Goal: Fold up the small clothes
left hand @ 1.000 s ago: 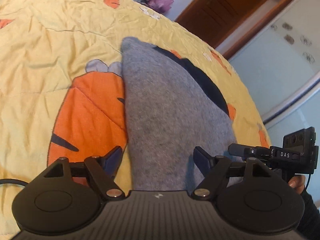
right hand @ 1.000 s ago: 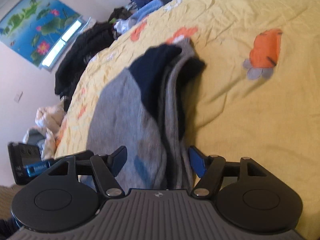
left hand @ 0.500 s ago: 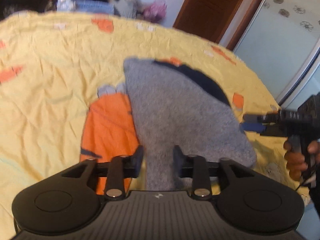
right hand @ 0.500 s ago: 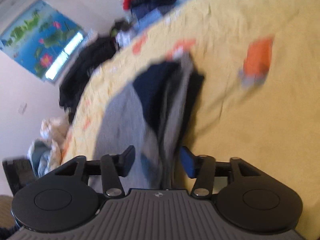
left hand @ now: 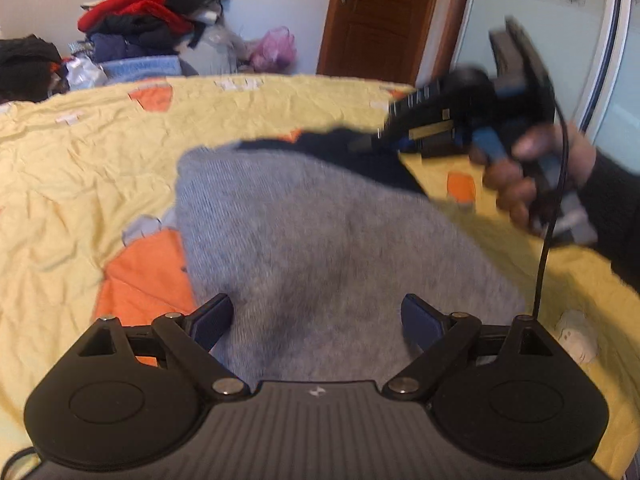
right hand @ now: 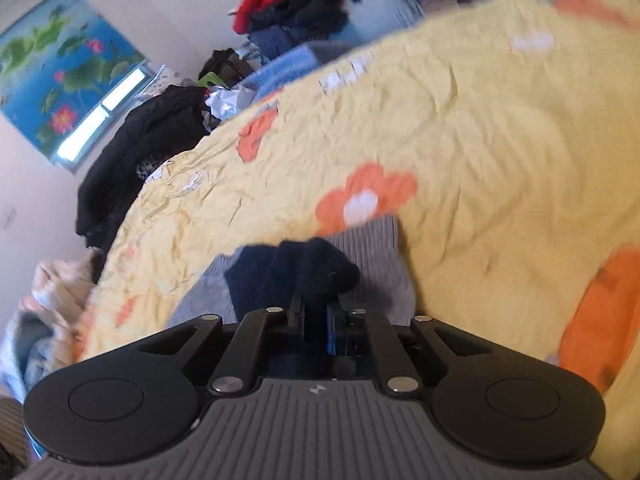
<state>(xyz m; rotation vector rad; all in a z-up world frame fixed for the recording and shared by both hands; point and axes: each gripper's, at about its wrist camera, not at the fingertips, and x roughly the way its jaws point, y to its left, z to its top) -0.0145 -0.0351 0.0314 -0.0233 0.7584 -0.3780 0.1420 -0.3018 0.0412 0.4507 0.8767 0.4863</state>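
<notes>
1. Left wrist view; grey knit garment (left hand: 320,240) spread flat on the yellow printed bedcover (left hand: 80,160), directly ahead of the left gripper (left hand: 318,318); the jaws stand wide and are opening, the near grey edge lying between them but not pressed by either pad; the garment's long axis runs away from this gripper toward its far navy part (left hand: 360,152).
2. Same view; right gripper (left hand: 368,144) enters from the right, carried in a hand (left hand: 520,184), its tip at the navy part on the far right of the garment; by this reading the right hand is the nearer to the end to be carried over, the left nearer to the broad grey end.
3. Right wrist view; right gripper (right hand: 316,304) with jaws pressed together, pinching a bunched navy fold (right hand: 296,268) just beyond the tips; grey ribbed cloth (right hand: 372,240) lies under and beside it on the bedcover (right hand: 480,140); the frame is blurred, so how many layers are caught is uncertain.
4. Containers; none in either view; loose clothes piled (left hand: 152,12) beyond the far edge of the bed, well apart from the garment.
</notes>
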